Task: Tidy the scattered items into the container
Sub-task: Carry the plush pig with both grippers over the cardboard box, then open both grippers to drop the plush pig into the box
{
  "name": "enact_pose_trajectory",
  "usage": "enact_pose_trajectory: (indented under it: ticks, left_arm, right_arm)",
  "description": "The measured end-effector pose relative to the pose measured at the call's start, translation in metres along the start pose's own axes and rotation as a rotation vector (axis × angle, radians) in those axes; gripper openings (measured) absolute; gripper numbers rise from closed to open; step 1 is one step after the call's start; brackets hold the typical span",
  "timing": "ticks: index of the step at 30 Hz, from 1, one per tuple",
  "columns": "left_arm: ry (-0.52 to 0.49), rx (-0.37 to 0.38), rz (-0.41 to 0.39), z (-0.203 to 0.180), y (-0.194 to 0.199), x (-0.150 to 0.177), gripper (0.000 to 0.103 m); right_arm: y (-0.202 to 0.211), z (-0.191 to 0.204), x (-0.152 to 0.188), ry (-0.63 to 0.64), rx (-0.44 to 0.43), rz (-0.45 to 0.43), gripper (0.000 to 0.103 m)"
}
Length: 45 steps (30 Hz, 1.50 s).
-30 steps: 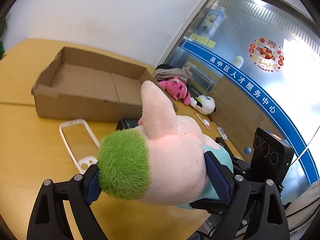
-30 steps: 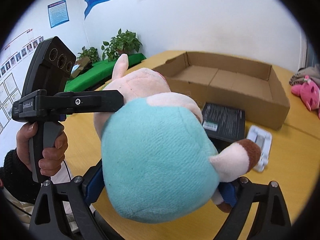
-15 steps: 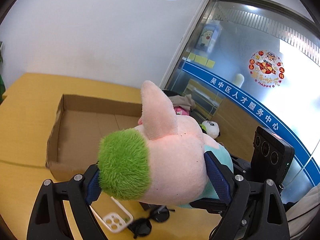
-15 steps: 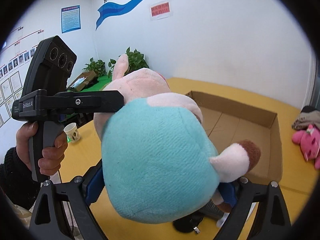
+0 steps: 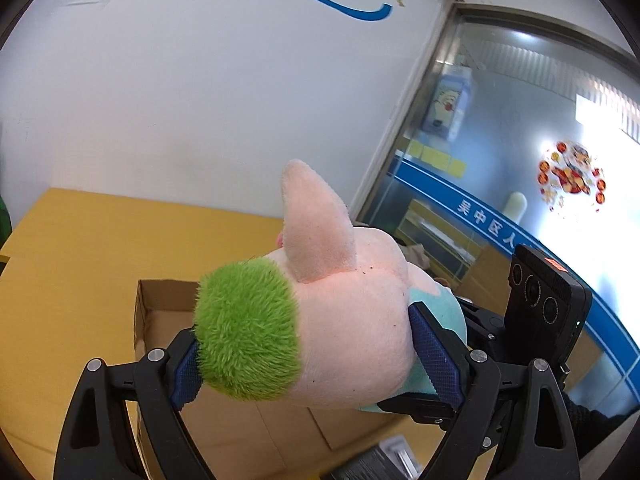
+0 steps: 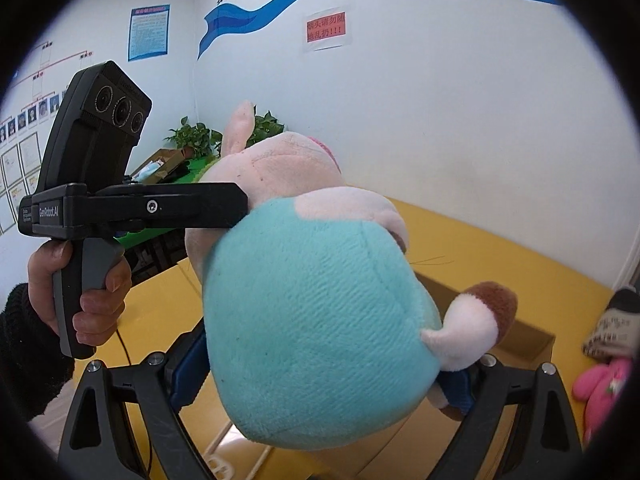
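Observation:
Both grippers hold one plush pig (image 5: 344, 320) in the air. It has a pink head, a green tuft and a teal body (image 6: 316, 336). My left gripper (image 5: 316, 356) is shut on its head. My right gripper (image 6: 324, 376) is shut on its teal body and legs. The open cardboard box (image 5: 160, 312) lies below and beyond the pig on the yellow table, mostly hidden by it; its far corner shows in the right wrist view (image 6: 528, 336).
A pink plush toy (image 6: 600, 388) and a bundle of cloth (image 6: 612, 332) lie on the table at the right. A black box (image 5: 372, 464) lies by the carton's near side. A white wall stands behind the yellow table (image 5: 80, 248).
Both grippers have lifted the pig higher and moved it toward the box. The table items have dropped out of view below, and more wall shows.

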<state>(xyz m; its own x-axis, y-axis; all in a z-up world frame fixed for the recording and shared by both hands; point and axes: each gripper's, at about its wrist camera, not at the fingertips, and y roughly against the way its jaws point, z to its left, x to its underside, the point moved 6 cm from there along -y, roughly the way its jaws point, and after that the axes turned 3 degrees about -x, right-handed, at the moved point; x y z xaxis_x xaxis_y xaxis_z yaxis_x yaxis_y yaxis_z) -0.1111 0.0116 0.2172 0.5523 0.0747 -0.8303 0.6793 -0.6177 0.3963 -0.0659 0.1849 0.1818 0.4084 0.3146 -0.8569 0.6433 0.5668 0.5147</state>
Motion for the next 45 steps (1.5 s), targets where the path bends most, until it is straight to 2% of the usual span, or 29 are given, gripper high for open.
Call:
enact_pose_trajectory:
  ticks: [4,11,17,20,26,27,29,34,36,39,41,43,45]
  left_arm:
    - [0.026,-0.017,0.014,0.036,-0.039,-0.022,0.093]
    - [0.095,-0.073,0.052,0.094,-0.11,-0.018,0.092]
    - [0.177,-0.138,0.149,0.139,-0.171,0.026,0.092]
    - [0.187,-0.19,0.215,0.153,-0.195,0.048,0.092]
    - [0.227,-0.294,0.328,0.172,-0.222,0.085,0.093]
    - [0.194,-0.333,0.325,0.172,-0.223,0.086,0.095]
    - [0.197,-0.338,0.319,0.168,-0.221,0.087,0.097]
    - [0.23,-0.368,0.322,0.172,-0.215,0.086,0.097]
    - [0.234,-0.387,0.307,0.169,-0.206,0.084,0.096]
    - [0.193,-0.427,0.2,0.144,-0.176,0.06,0.096]
    - [0.136,-0.461,0.123,0.12,-0.148,0.04,0.096]
    - [0.057,-0.483,0.028,0.086,-0.11,0.027,0.103]
    - [-0.028,-0.501,-0.048,0.051,-0.079,0.023,0.103]
  right_arm:
    - [-0.038,-0.03,-0.019,0.025,-0.015,0.018,0.094]
    - [-0.118,-0.083,-0.018,0.088,-0.079,0.081,0.094]
    - [-0.191,-0.12,0.022,0.074,-0.13,0.151,0.094]
    - [-0.224,-0.133,0.052,0.017,-0.152,0.185,0.094]
    - [-0.263,-0.142,0.098,-0.029,-0.169,0.269,0.096]
    - [-0.269,-0.14,0.107,-0.027,-0.157,0.296,0.097]
    - [-0.277,-0.143,0.112,-0.008,-0.129,0.31,0.102]
    - [-0.258,-0.15,0.102,0.033,-0.074,0.314,0.102]
    - [-0.241,-0.15,0.087,0.033,-0.049,0.294,0.102]
    - [-0.2,-0.154,0.07,-0.011,-0.014,0.239,0.102]
    - [-0.16,-0.152,0.063,-0.045,0.044,0.189,0.102]
    - [-0.115,-0.137,0.054,-0.068,0.11,0.11,0.102]
    - [-0.067,-0.111,0.045,-0.074,0.154,0.033,0.102]
